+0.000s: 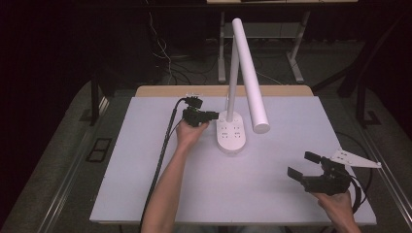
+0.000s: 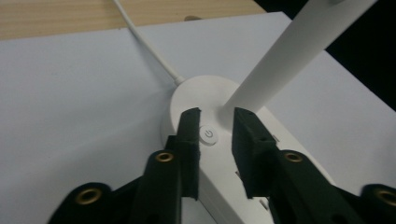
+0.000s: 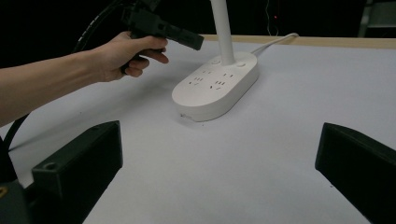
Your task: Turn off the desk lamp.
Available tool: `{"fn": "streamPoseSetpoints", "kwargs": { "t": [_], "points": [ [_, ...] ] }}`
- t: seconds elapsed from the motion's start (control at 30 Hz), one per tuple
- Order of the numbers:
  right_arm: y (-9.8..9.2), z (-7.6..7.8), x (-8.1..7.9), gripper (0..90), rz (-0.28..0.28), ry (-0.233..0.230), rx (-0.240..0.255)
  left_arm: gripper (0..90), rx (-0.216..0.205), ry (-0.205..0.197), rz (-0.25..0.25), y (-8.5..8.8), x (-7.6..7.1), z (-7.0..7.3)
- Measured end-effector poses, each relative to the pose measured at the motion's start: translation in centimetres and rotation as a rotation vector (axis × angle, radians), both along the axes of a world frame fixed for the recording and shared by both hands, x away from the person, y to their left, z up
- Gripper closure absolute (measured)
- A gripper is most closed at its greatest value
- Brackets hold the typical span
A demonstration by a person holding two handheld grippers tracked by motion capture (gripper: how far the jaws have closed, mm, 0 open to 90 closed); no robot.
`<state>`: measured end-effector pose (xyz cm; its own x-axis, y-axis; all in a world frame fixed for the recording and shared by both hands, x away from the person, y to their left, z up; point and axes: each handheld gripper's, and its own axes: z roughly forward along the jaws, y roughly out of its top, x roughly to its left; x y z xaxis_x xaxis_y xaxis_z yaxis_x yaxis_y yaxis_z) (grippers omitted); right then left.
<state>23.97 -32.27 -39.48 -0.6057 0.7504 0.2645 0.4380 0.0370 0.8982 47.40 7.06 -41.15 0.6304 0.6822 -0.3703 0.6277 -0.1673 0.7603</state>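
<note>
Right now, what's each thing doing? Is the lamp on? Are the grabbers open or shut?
Lamp: upright on its base, head sloping down, no glow seen.
Power button: bare, between the left jaw tips, untouched.
Left gripper: jaws slightly apart, holding nothing.
Right gripper: wide open, empty, away from the lamp.
Lamp cord: plugged into the base.

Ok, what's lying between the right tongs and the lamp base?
Nothing: in the high view, bare white table separates the right tongs from the lamp base. The right gripper view shows the same.
</note>
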Motion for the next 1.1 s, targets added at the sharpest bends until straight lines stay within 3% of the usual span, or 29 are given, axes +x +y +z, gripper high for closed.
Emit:
{"fn": "streamPoseSetpoints", "kwargs": {
  "t": [0.3,0.43,0.63,1.1],
  "points": [
    [0.1,-0.1,0.1,0.5,0.005,0.001,-0.004,41.3,-0.026,-0.027,-0.023,2.2,-1.8,1.3],
    [0.2,-0.1,0.2,0.5,0.006,0.006,-0.005,29.6,-0.013,-0.041,-0.036,3.1,-2.5,1.8],
    [0.4,-0.2,0.2,0.5,0.008,0.006,-0.006,22.5,-0.031,-0.056,-0.034,4.4,-3.3,2.1],
    [0.6,-0.2,0.1,0.5,0.010,0.009,-0.011,12.8,0.001,-0.118,-0.024,7.4,-6.3,4.0]
  ]
}}
